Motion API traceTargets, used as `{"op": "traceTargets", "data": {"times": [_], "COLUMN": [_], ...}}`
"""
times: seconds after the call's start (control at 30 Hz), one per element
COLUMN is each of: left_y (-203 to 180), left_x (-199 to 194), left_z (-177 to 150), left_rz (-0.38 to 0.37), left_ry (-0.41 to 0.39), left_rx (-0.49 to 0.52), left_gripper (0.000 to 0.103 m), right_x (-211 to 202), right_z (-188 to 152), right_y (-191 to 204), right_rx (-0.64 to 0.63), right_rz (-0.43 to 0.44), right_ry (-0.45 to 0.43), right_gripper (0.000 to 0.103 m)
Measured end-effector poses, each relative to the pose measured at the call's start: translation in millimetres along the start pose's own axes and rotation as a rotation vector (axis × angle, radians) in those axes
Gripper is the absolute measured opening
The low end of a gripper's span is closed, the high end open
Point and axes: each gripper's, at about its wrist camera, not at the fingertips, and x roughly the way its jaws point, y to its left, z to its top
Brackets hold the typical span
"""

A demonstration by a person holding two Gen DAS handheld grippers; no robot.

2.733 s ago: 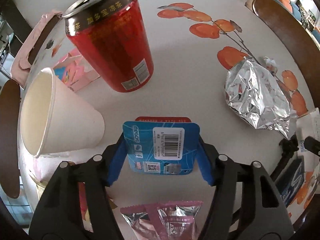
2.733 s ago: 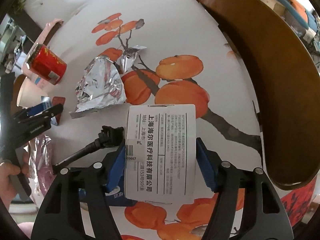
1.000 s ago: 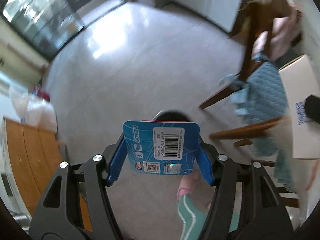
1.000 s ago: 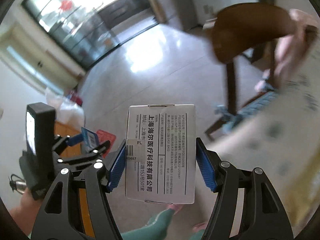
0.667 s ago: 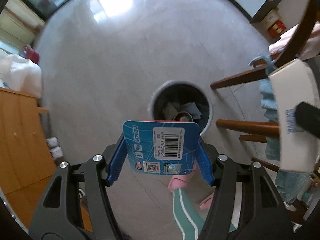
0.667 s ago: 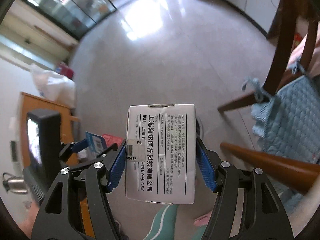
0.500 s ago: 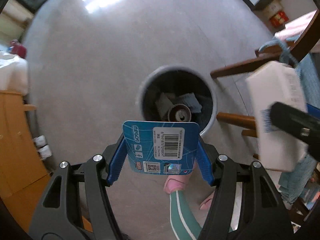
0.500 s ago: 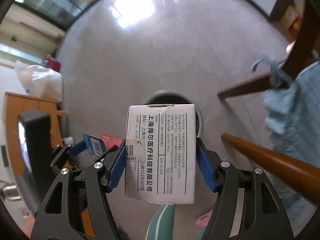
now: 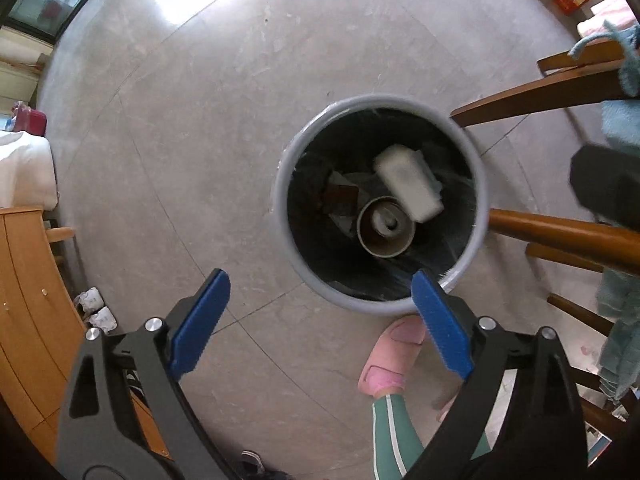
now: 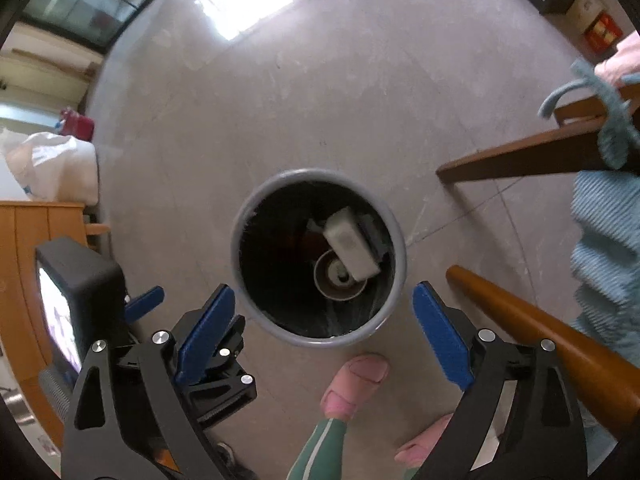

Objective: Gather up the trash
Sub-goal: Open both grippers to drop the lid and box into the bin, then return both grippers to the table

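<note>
Grey tiled floor (image 9: 200, 140) carries the round grey trash bin (image 9: 480, 184), the landmark. Directly above its mouth hang both tools: left hand-held gripper (image 9: 320, 320) and right hand-held gripper (image 10: 324, 332), jaws just opened, nothing between them. White box (image 9: 408, 184) lies inside the bin, long axis slanted, atop a can (image 9: 386, 228).

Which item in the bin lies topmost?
The white box, tilted, overlapping the rim of the round cup; the darker scraps sit lower in the bin.
</note>
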Motion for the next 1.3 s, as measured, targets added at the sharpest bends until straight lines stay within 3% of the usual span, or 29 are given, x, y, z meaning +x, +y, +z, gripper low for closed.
{"op": "traceTargets", "data": {"times": [0.17, 0.3, 0.4, 0.57, 0.73, 0.83, 1.03, 1.2, 1.3], "left_y": [2, 0, -8, -59, -161, -237, -376, -465, -508], "left_x": [-56, -138, -209, -317, -400, -424, -437, -420, -404], "left_z": [-9, -20, -25, -39, -72, -99, -178, -252, -282], "left_rz": [-0.014, -0.03, -0.044, -0.031, -0.162, -0.223, -0.348, -0.341, -0.328], "left_ry": [-0.064, -0.135, -0.214, -0.352, -0.462, -0.492, -0.444, -0.395, -0.36], "left_rx": [-0.02, -0.016, 0.012, 0.176, 0.395, 0.554, 0.857, 1.047, 1.094], "left_gripper": [0.09, 0.09, 0.09, 0.09, 0.095, 0.096, 0.096, 0.096, 0.096], "right_x": [-92, -190, -290, -405, -480, -505, -515, -501, -483], "right_z": [-2, -8, -28, -87, -188, -266, -426, -539, -575], "right_y": [18, 39, 33, -26, -118, -178, -269, -331, -360], "right_rx": [0.01, -0.009, -0.015, 0.076, 0.266, 0.42, 0.749, 0.967, 1.012], "right_rz": [0.087, 0.181, 0.22, 0.139, -0.03, -0.136, -0.294, -0.414, -0.417], "right_ry": [-0.122, -0.257, -0.416, -0.578, -0.695, -0.724, -0.742, -0.672, -0.599], "right_gripper": [0.09, 0.09, 0.09, 0.09, 0.09, 0.09, 0.09, 0.09, 0.09]}}
